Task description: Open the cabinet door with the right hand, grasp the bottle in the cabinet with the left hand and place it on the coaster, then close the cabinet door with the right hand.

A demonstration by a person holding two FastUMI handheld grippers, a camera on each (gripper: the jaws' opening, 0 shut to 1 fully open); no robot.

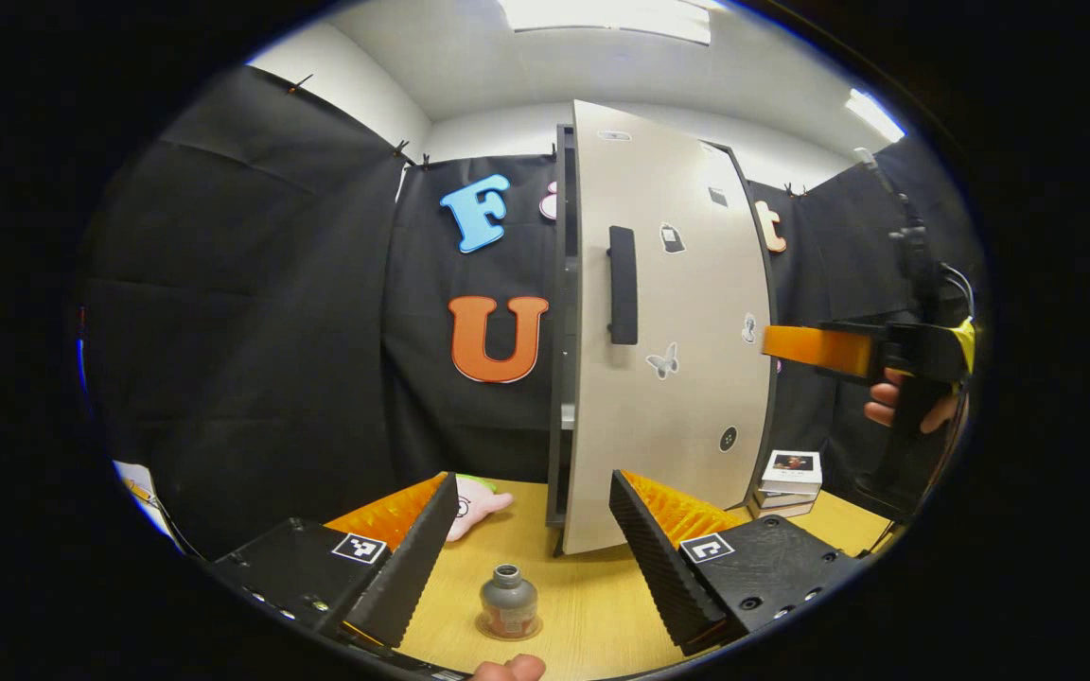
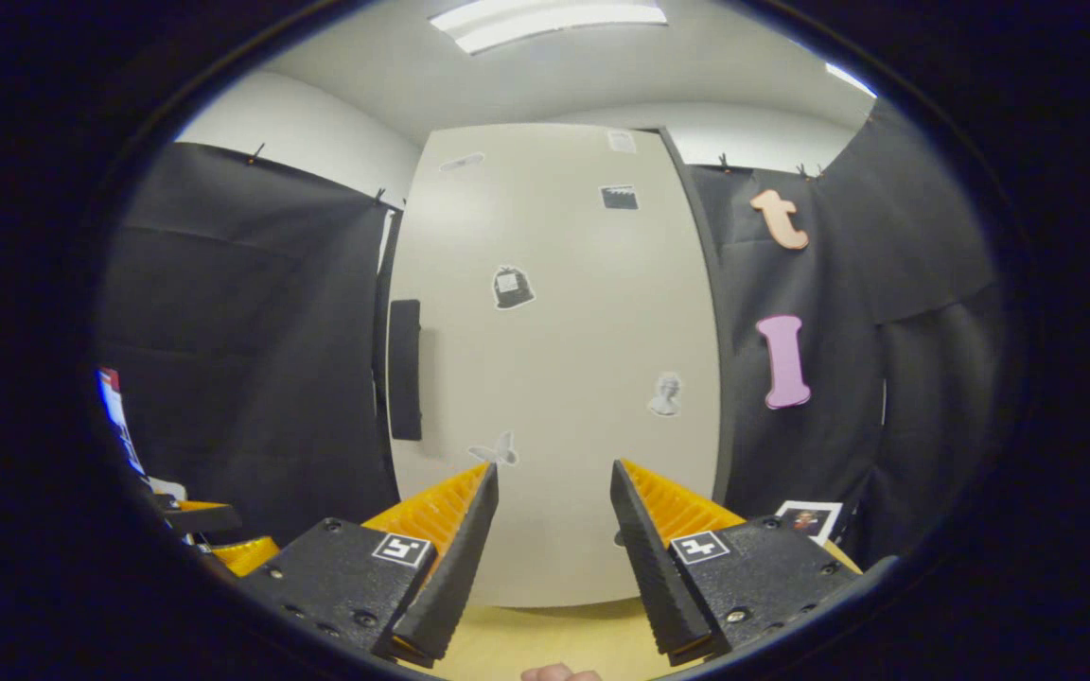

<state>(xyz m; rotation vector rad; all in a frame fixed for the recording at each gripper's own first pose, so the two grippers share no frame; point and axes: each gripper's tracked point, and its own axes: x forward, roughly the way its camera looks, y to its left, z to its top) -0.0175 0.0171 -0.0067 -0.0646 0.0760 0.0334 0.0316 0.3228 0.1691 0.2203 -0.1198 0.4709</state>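
Observation:
A small grey bottle [image 1: 508,596] stands upright on a round coaster [image 1: 508,628] on the wooden table [image 1: 592,615], between and just below my left gripper's [image 1: 534,478] open fingers, which do not touch it. Behind it the cabinet's pale door [image 1: 668,331] with a black handle [image 1: 623,284] hangs slightly ajar. To the right, a hand [image 1: 897,405] holds my right gripper [image 1: 777,342] with its tip at the door's right edge. In the right gripper view that gripper [image 2: 553,465] is open and empty, facing the door [image 2: 564,359] and its handle [image 2: 403,369].
A pink plush toy [image 1: 481,499] lies left of the cabinet's foot. A small stack of boxes [image 1: 788,480] sits to its right, also seen as a box [image 2: 808,518] in the right gripper view. A thumb [image 1: 509,669] shows at the bottom edge. Black cloth walls surround the table.

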